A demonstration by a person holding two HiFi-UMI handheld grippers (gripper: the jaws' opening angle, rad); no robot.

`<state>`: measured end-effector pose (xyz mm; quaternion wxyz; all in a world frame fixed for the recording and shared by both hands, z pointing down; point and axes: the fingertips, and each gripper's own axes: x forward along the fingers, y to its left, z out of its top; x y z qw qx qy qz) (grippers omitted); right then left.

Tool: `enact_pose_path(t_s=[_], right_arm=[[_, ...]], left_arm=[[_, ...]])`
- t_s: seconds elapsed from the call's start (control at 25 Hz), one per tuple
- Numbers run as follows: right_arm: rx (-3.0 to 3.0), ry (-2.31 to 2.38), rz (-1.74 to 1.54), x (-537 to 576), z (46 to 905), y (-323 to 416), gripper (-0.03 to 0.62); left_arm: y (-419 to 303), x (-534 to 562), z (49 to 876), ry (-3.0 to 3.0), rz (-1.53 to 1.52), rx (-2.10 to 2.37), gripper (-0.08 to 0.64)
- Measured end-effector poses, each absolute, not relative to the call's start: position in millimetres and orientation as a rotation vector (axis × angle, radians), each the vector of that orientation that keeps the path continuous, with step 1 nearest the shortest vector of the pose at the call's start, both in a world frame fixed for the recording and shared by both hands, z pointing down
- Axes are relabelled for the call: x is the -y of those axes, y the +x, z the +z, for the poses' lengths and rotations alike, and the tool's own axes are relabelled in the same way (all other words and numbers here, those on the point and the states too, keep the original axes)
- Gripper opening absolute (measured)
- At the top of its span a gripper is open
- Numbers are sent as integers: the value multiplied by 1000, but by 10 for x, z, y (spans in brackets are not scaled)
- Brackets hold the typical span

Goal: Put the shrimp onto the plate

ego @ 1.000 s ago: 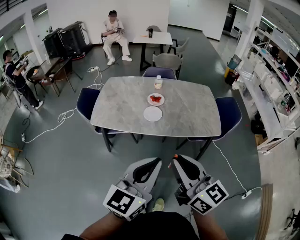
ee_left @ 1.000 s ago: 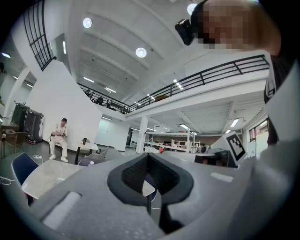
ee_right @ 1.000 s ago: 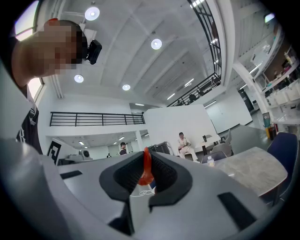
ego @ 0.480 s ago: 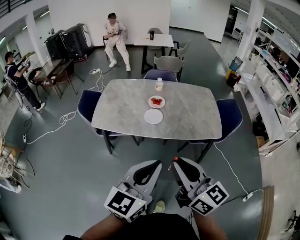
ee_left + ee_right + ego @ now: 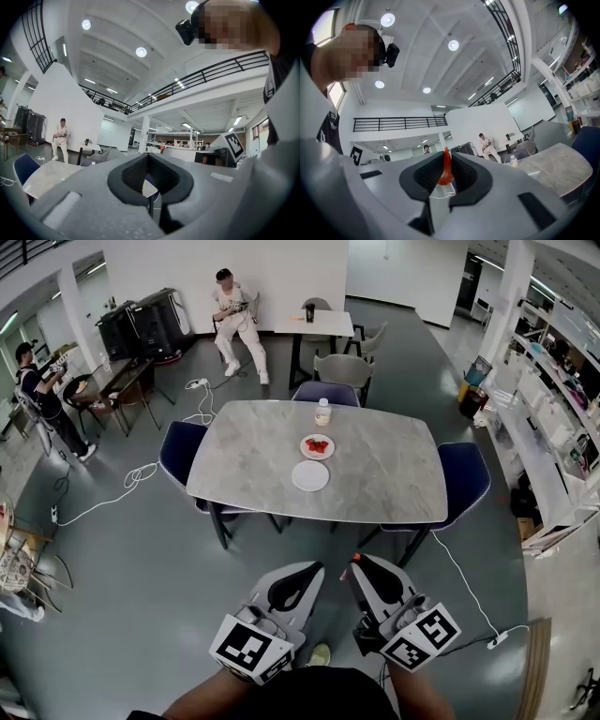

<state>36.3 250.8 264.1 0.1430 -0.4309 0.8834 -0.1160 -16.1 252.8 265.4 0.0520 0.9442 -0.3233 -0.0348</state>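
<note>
Far ahead stands a grey marble table [image 5: 394, 474]. On it a white plate [image 5: 317, 447] holds red shrimp, and an empty white plate [image 5: 310, 475] lies just in front of it. Both grippers are held low near my body, well short of the table. My left gripper [image 5: 314, 568] is shut, and the left gripper view shows its closed jaws [image 5: 148, 157] with nothing between them. My right gripper [image 5: 356, 562] is shut on a small red-orange shrimp [image 5: 446, 172], whose tip sticks up between the closed jaws [image 5: 446, 159].
A small bottle [image 5: 322, 412] stands at the table's far edge. Dark blue chairs [image 5: 463, 474] surround the table. White cables [image 5: 131, 479] trail over the grey floor at left and right. A person [image 5: 235, 310] sits at the back, another [image 5: 37, 395] at the left.
The table sits a little lower and nearer in the head view than a second ago. Both grippers keep the same pose and stay shut.
</note>
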Motion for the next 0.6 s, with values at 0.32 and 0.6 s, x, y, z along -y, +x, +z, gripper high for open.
enact_pose_path(t_s=[0.32,0.6], right_arm=[[-2539,-1203,-360,-2485,2685,561,53],[-2546,-1158,-389,-2430,2766,675,52]], left_arm=[[-2,-2460,2734,2865,-100,1014,8],[152,-2449,2803,2865,-80,1036,8]])
